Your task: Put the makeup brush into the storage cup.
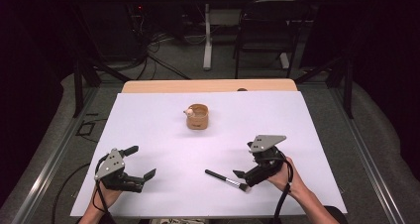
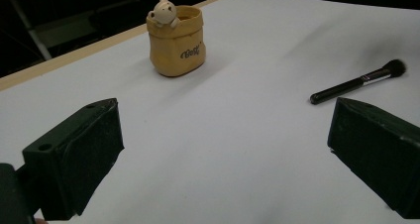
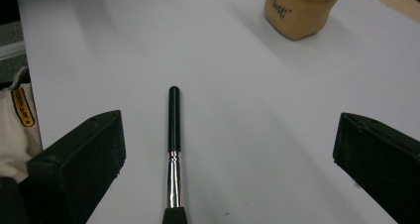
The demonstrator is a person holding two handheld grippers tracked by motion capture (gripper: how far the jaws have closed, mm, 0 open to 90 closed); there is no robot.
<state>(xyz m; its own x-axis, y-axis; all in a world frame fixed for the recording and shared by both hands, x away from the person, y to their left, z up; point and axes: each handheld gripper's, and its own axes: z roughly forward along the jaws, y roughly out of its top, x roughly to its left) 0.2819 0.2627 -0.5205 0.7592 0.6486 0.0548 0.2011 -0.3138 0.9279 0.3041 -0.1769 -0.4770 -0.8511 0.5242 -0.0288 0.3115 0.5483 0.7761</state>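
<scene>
A bench (image 1: 148, 120) covered by a plain white sheet is seen from the high view, with a strip of light wood left bare along its far edge; it is surrounded by grey carpeted floor and a dark room, where a black chair (image 1: 265, 33) and a white table leg (image 1: 207, 35) are set behind it and cables are strewn across the floor. The right hand-held gripper (image 1: 242, 180) is held low over the near right part of the sheet with its jaws spread wide and nothing between the pads. A makeup brush (image 1: 227, 180) with a black handle, a silver ferrule and dark bristles is laid flat on the sheet; in the right gripper view the makeup brush (image 3: 173, 149) is seen in the gap between the open jaws, nearer the left jaw, touched by neither, its bristle end towards the gripper and its handle pointed away. The left hand-held gripper (image 1: 141, 167) is held over the near left part of the sheet, its jaws likewise spread and empty, well apart from the brush. A tan sack-shaped pot (image 2: 177, 39) with a small bear figure on its rim is stood upright farther off, ahead of both grippers.
</scene>
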